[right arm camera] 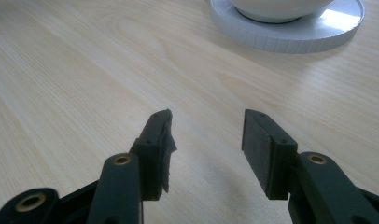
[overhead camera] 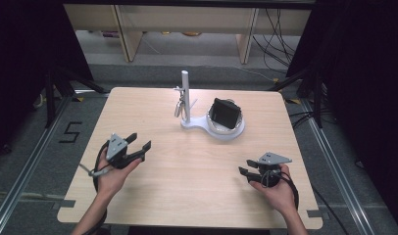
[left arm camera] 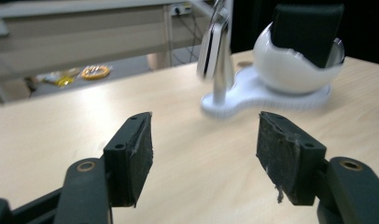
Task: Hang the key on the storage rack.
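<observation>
Both claws, the left claw [overhead camera: 138, 145] and right claw [overhead camera: 244, 172], were spread and empty above the tabletop [overhead camera: 197, 161], aimed at the white stand [overhead camera: 214, 128] ahead, apparently poised to reach it.

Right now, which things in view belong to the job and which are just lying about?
In the job:
- white stand with its post
- keys hanging on the post
- black wallet in the stand's bowl
- left gripper, open
- right gripper, open

Lying about:
- cables on the floor behind the table
- yellow items under the shelving
</observation>
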A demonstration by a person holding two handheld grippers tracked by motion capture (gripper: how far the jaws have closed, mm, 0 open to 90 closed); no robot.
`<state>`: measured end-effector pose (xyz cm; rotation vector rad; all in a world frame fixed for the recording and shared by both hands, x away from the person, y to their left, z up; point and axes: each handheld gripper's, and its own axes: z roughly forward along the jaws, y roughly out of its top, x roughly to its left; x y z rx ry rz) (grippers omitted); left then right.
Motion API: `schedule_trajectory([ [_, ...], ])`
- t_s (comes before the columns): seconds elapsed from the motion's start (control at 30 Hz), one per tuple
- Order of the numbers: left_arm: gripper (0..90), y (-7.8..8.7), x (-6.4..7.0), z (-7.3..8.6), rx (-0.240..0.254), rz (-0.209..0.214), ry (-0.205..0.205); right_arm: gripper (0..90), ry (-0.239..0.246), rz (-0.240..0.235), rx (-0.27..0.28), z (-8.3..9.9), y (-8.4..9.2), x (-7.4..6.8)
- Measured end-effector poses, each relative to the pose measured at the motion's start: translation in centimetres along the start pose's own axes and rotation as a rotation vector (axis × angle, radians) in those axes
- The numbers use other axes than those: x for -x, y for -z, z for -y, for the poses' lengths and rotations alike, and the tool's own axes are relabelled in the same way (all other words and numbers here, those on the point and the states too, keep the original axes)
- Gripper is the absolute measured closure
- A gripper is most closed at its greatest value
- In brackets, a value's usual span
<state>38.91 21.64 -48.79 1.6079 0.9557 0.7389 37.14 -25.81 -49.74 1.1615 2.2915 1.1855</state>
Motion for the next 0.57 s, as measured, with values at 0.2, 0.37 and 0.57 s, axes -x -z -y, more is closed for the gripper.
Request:
schedule_trajectory([
  [0.2,35.8,2.2,-0.6,3.3,-0.007,-0.064,0.041,53.2,0.012,-0.003,0.007,0.1,-0.3,-0.2],
  [0.37,36.1,2.5,-0.9,3.9,0.014,-0.082,0.049,53.0,0.036,-0.016,0.025,0.3,-0.3,0.2],
  [0.57,36.7,2.6,-0.9,4.1,0.02,-0.098,0.059,52.9,0.0,0.001,0.024,0.7,0.2,0.4],
])
